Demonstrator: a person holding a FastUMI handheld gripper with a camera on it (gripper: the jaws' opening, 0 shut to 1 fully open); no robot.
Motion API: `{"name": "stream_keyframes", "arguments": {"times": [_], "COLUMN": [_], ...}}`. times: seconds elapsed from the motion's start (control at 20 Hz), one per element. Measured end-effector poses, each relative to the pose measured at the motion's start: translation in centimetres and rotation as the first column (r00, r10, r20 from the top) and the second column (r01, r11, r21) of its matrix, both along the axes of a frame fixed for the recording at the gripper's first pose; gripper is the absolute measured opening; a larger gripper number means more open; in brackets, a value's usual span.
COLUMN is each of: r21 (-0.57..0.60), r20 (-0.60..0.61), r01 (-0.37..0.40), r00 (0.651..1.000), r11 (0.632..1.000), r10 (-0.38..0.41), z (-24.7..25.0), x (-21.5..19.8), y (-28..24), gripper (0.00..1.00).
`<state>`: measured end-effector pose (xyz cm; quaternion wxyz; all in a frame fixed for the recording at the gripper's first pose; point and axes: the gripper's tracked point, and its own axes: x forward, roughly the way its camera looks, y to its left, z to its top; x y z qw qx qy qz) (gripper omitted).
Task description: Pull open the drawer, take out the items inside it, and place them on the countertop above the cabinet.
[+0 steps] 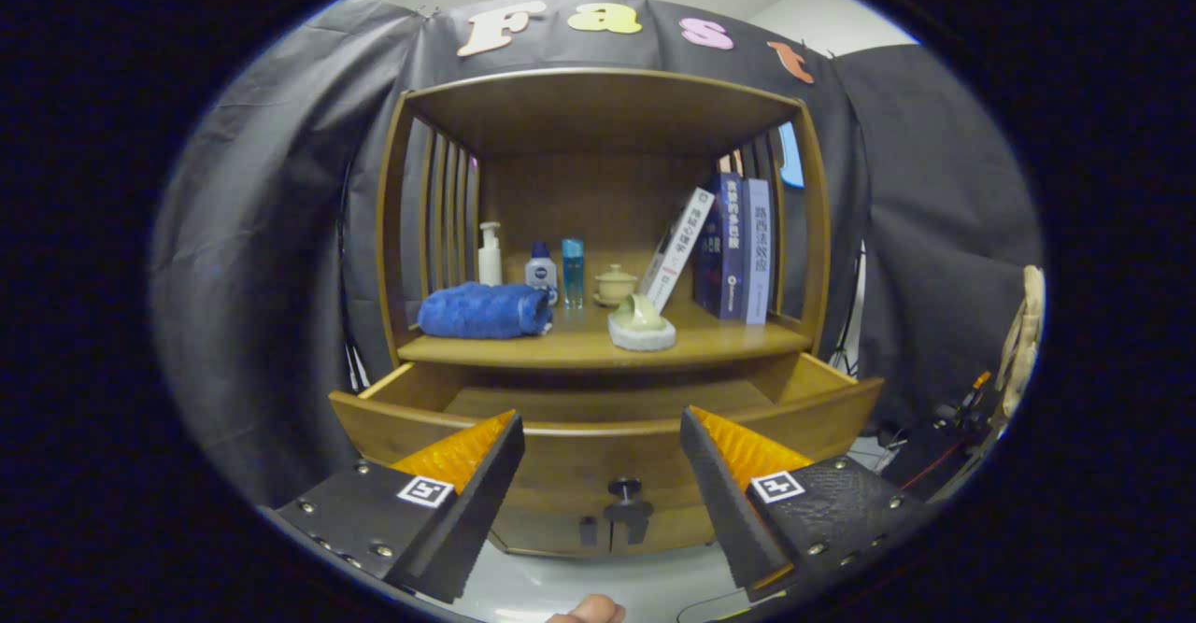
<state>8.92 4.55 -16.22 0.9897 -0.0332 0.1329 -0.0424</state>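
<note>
Nearest, the gripper (603, 436) holds its two fingers spread wide with nothing between them, one at seven o'clock and one at five. Through the gap shows the front panel of the wooden drawer (598, 460), with one small dark round knob (624, 488) at six o'clock. That drawer is pulled out toward the fingers; its long axis runs nine to three, and its open top faces up. What its floor shows is bare wood; the front part is hidden by the panel.

Just beyond lies the cabinet's wooden countertop (570, 347). On it, at ten o'clock from the fingers, one rolled blue towel (484, 311) lies with its long axis nine to three. At twelve o'clock sits one pale green curved piece on a grey base (641, 324).

Farther back stand three bottles: one white pump bottle (489, 254), one white bottle with a blue cap (541, 268), one clear blue bottle (572, 271). Beside them is one small lidded beige cup (616, 284). At one o'clock are three books (733, 245): two upright, one leaning against them.
</note>
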Motion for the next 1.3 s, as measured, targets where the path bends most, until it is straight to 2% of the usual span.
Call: {"name": "stream_keyframes", "arguments": {"times": [0.4,0.95,1.3], "r21": [0.087,0.145,0.138], "r20": [-0.018,-0.073,-0.107], "r01": [0.035,-0.014,-0.062], "r00": [0.999,0.997,0.991], "r11": [0.996,0.989,0.988], "r10": [-0.033,0.025,0.077], "z": [-3.7,-6.8,-8.1], "x": [0.1,1.3,2.8], "y": [-0.8,0.8,1.7], "gripper": [1.0,1.0,1.0]}}
